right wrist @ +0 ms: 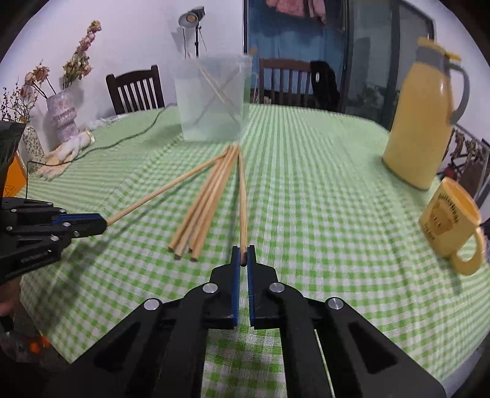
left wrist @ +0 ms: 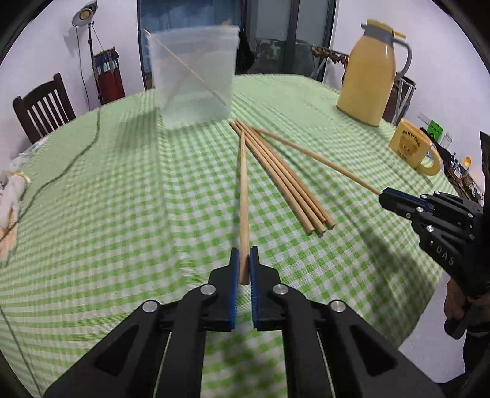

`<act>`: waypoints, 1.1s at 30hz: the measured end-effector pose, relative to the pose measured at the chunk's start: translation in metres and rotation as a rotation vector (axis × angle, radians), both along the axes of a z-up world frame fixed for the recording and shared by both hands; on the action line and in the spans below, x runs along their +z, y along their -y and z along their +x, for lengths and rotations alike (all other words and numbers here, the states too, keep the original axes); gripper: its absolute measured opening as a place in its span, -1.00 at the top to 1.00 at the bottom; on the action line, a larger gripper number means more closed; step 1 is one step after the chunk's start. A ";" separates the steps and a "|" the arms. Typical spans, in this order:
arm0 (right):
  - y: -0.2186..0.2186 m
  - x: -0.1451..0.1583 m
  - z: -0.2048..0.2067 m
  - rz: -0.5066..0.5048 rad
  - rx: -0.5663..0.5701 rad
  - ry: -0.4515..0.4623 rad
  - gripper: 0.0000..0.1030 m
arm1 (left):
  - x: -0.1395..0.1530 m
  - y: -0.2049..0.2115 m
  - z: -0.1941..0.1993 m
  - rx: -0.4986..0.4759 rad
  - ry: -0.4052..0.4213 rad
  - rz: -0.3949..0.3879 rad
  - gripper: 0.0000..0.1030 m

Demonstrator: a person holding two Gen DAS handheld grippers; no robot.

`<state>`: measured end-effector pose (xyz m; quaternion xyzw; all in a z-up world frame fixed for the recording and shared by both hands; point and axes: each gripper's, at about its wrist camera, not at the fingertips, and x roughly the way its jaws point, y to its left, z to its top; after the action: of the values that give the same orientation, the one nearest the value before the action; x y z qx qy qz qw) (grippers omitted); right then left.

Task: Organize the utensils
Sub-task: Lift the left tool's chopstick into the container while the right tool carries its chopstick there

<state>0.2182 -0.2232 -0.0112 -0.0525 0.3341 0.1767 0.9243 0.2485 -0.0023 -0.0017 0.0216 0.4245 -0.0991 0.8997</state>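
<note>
Chopsticks (left wrist: 284,180) fan toward container (left wrist: 193,76); left tongs (left wrist: 244,263), right tongs (right wrist: 243,255) each pinch one stick's near end.

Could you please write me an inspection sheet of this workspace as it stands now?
Surface: table under a green checked tablecloth.
Job's things: four loose chopsticks lying bunched on the cloth; a clear plastic container behind them with sticks leaning inside.
Clutter: yellow thermos jug and yellow mug to the right; crumpled cloth to the left.
Grippers: left tongs shut on one chopstick; right tongs shut on another chopstick.
Cables: a dark cable trails across the cloth's left side.
Surroundings: wooden chairs, lamp stand, vase of dried flowers.
</note>
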 end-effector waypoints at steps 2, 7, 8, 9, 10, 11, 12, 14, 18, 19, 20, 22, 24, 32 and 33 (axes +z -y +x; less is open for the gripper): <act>0.000 0.011 -0.006 0.001 -0.003 0.031 0.92 | 0.014 -0.011 -0.008 -0.012 0.016 -0.017 0.93; -0.002 0.030 -0.019 0.004 0.004 0.094 0.92 | 0.039 -0.034 -0.020 -0.038 0.026 -0.037 0.93; -0.002 0.033 -0.022 0.004 0.005 0.105 0.92 | 0.046 -0.039 -0.024 -0.041 0.037 -0.032 0.93; -0.002 0.036 -0.024 0.006 0.004 0.114 0.92 | 0.051 -0.041 -0.025 -0.043 0.049 -0.030 0.93; -0.002 0.040 -0.027 0.008 0.006 0.127 0.92 | 0.059 -0.044 -0.028 -0.045 0.066 -0.029 0.93; -0.003 0.044 -0.029 0.007 0.009 0.136 0.92 | 0.068 -0.049 -0.031 -0.048 0.085 -0.033 0.93; -0.003 0.048 -0.031 0.009 0.011 0.146 0.92 | 0.075 -0.052 -0.033 -0.051 0.095 -0.042 0.93; -0.002 0.058 -0.033 0.026 0.026 0.159 0.91 | 0.091 -0.059 -0.035 -0.053 0.117 -0.062 0.93; 0.000 0.083 -0.036 0.032 0.049 0.195 0.91 | 0.116 -0.067 -0.041 -0.074 0.152 -0.058 0.93; 0.001 0.086 -0.037 0.030 0.054 0.200 0.91 | 0.122 -0.067 -0.042 -0.080 0.158 -0.053 0.93; 0.002 0.093 -0.036 0.029 0.061 0.207 0.91 | 0.128 -0.068 -0.043 -0.089 0.164 -0.052 0.93; 0.004 0.102 -0.036 0.029 0.072 0.218 0.91 | 0.137 -0.069 -0.043 -0.102 0.167 -0.062 0.93; 0.005 0.112 -0.034 0.030 0.091 0.228 0.91 | 0.148 -0.070 -0.040 -0.121 0.170 -0.078 0.93; 0.008 0.138 -0.008 0.039 0.132 0.177 0.91 | 0.188 -0.068 -0.010 -0.149 0.184 -0.034 0.93; 0.009 0.141 -0.006 0.044 0.141 0.169 0.91 | 0.189 -0.068 -0.004 -0.149 0.181 -0.031 0.93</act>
<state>0.2127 -0.2327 0.1294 -0.0701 0.2467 0.2434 0.9354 0.2447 0.0655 0.1876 0.0480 0.3371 -0.1702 0.9247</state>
